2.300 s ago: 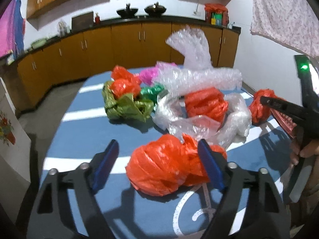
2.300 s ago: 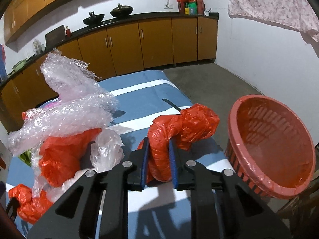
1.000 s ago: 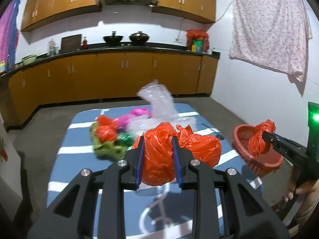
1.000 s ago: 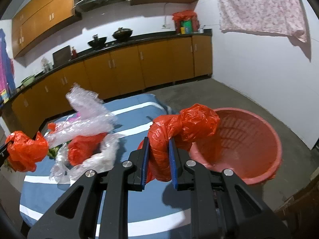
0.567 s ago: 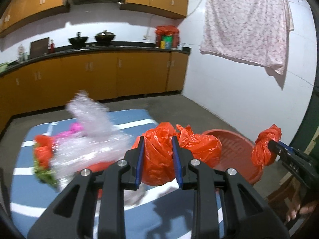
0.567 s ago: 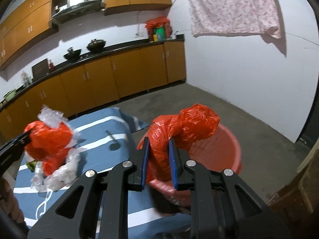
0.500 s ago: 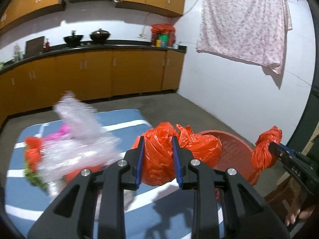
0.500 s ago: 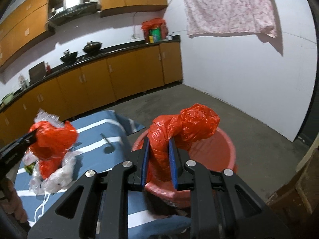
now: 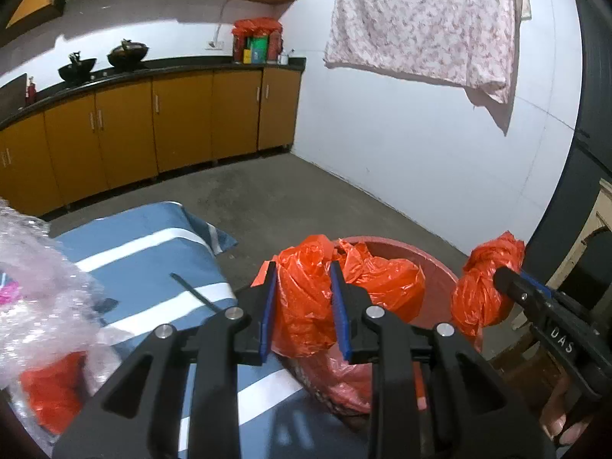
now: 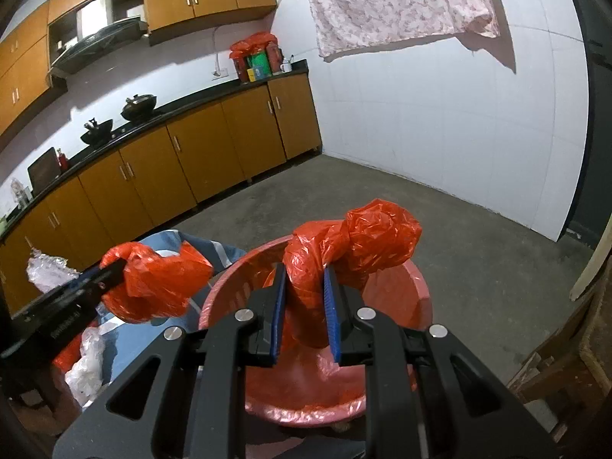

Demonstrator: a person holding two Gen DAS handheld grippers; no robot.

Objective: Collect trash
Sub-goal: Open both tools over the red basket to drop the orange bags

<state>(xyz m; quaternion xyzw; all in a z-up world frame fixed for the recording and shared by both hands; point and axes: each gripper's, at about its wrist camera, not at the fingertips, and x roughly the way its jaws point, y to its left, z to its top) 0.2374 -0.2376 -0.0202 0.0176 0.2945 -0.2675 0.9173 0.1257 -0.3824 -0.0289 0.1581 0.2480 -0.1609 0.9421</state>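
My left gripper [image 9: 304, 308] is shut on a crumpled orange plastic bag [image 9: 306, 306], held in the air beside the near rim of a red plastic basket [image 9: 436, 275] on the floor. In the right wrist view that same bag [image 10: 157, 287] hangs at the left, just outside the basket's rim [image 10: 420, 283]. My right gripper [image 10: 304, 310] is shut on a second orange plastic bag [image 10: 359, 248], held above the basket's open mouth. The left wrist view shows this second bag [image 9: 482, 290] at the right, over the basket's far side.
A table under a blue cloth with white stripes [image 9: 153, 252] lies to the left, bearing bubble wrap [image 9: 34, 290] and more orange plastic [image 9: 53, 394]. Wooden cabinets [image 10: 199, 164] line the back wall. A wooden frame [image 10: 566, 363] stands at the right. Grey floor [image 10: 478, 252] spreads beyond the basket.
Both grippers have swung right, away from the table and toward the basket, each keeping its orange bag. The right one now hangs over the basket's mouth; the left one has reached its rim.
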